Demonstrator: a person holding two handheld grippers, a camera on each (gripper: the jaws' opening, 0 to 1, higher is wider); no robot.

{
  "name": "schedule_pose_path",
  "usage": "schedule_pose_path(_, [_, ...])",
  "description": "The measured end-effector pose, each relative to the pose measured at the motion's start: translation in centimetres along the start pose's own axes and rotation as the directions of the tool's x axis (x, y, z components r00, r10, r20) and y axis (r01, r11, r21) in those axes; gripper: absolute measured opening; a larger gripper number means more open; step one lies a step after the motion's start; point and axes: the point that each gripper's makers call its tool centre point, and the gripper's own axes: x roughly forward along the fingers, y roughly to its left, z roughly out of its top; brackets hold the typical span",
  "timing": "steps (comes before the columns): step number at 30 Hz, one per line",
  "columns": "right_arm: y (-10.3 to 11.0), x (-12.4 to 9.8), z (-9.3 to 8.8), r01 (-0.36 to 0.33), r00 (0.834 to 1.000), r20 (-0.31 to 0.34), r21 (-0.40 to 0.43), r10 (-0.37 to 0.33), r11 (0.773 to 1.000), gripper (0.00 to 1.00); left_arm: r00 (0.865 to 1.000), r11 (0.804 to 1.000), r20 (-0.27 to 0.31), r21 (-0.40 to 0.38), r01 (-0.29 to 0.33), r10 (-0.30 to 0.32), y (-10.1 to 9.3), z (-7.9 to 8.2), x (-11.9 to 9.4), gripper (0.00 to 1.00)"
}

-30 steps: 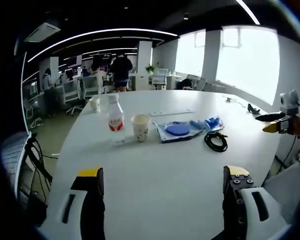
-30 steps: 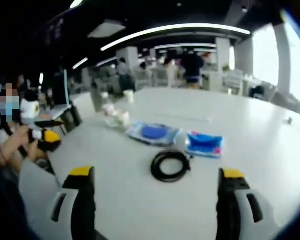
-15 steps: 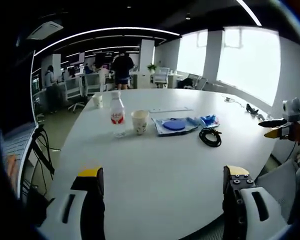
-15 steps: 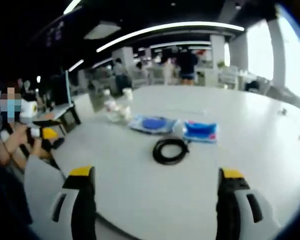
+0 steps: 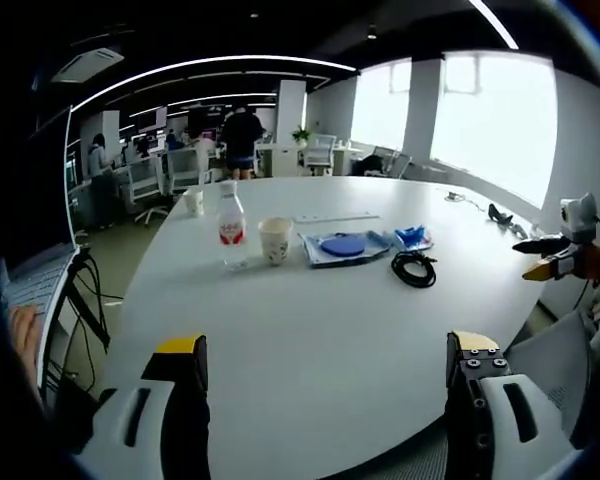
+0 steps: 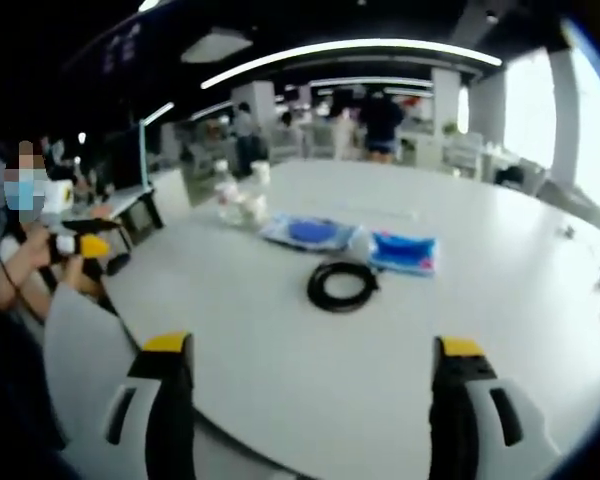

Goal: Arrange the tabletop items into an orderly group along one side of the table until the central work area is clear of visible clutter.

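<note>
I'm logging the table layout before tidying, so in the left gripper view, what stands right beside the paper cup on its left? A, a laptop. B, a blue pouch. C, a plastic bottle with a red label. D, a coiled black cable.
C: the plastic bottle with its red label stands just left of the paper cup, while the coiled black cable lies off to the cup's right.

Left gripper view: on the table (image 5: 310, 330), a bottle (image 5: 231, 227), paper cup (image 5: 274, 241) and flat packet (image 5: 344, 246) stand in a row, left to right | coiled cable (image 5: 414, 268) nearer, right of the packet | small pouch (image 5: 412, 237) just behind the cable | second cup (image 5: 194, 201) behind the bottle | people stand beyond the table's far edge
</note>
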Motion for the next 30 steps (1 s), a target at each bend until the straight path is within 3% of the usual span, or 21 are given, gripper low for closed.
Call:
schedule_pose_path(18, [-0.2, -0.9, -0.8, 0.026, 1.0, -0.017, 0.005, -0.026, 1.0, 0.93, 1.0, 1.0, 0.007, 0.022, -0.006, 0.006, 0.3, -0.4, -0.7, 1.0])
schedule_pose_path(23, [-0.4, -0.8, -0.5, 0.027, 1.0, 0.005, 0.0, -0.027, 1.0, 0.94, 1.0, 1.0, 0.007, 0.016, -0.009, 0.009, 1.0, -0.6, -0.5, 1.0])
schedule_pose_path(30, [-0.3, -0.2, 0.6, -0.013, 0.998, 0.068, 0.07, 0.008, 0.997, 0.94, 1.0, 1.0, 0.018, 0.013, -0.002, 0.002, 1.2, -0.5, 0.1, 1.0])
